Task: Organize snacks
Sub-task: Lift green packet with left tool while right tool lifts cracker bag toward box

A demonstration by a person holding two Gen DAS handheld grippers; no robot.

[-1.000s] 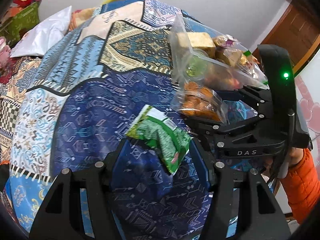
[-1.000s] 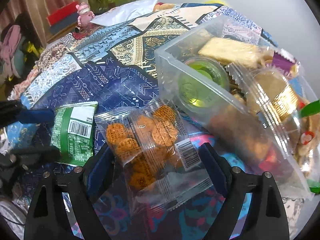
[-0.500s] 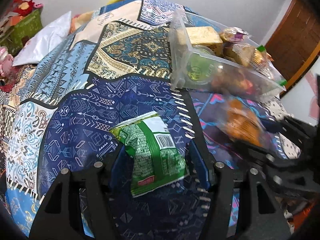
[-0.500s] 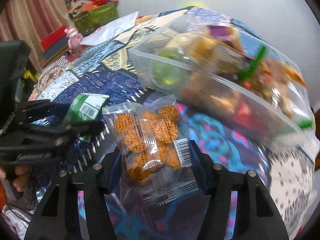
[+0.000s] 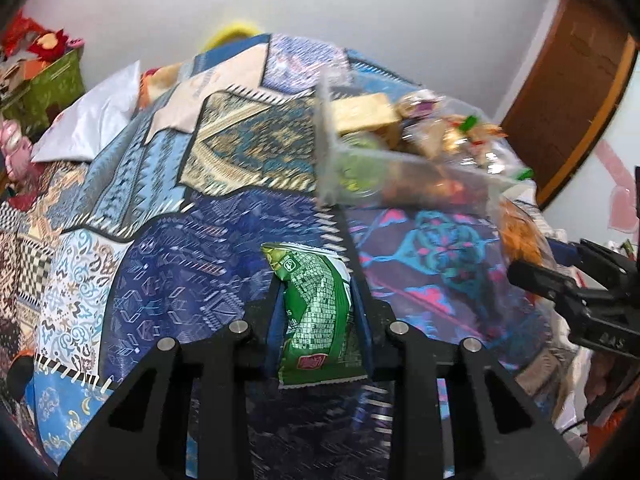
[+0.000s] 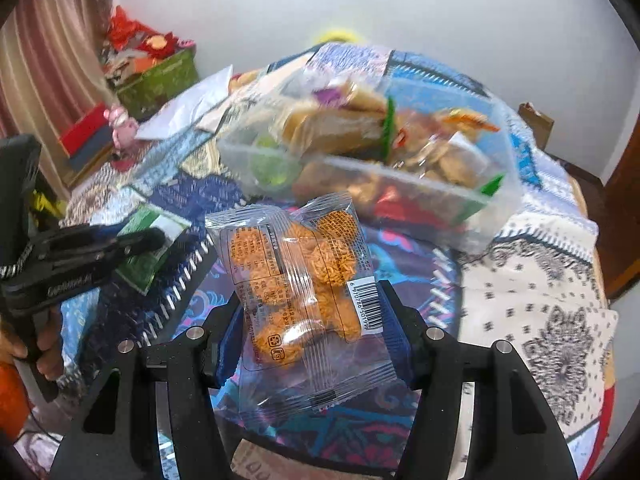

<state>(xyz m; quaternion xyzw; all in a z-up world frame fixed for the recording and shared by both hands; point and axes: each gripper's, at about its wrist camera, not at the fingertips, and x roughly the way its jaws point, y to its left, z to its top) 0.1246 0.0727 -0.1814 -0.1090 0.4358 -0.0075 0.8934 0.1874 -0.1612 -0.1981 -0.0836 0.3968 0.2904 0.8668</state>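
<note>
My left gripper (image 5: 318,312) is shut on a green snack packet (image 5: 320,312) and holds it above the patterned bedspread. My right gripper (image 6: 312,320) is shut on a clear packet of orange noodle snacks (image 6: 304,280), lifted off the bed. A clear plastic box (image 6: 400,196) full of mixed snacks sits on the bed beyond both grippers; it also shows in the left wrist view (image 5: 400,172). The left gripper with the green packet shows at the left of the right wrist view (image 6: 136,244). The right gripper shows at the right edge of the left wrist view (image 5: 560,276).
The blue patterned bedspread (image 5: 180,240) covers the bed. A white pillow (image 5: 92,120) lies at the far left. A green box with red items (image 6: 156,76) stands by the curtain. A brown door (image 5: 568,92) is at the right.
Both grippers closed on their packets and lifted them off the bedspread. The views have tilted up, showing more wall.
</note>
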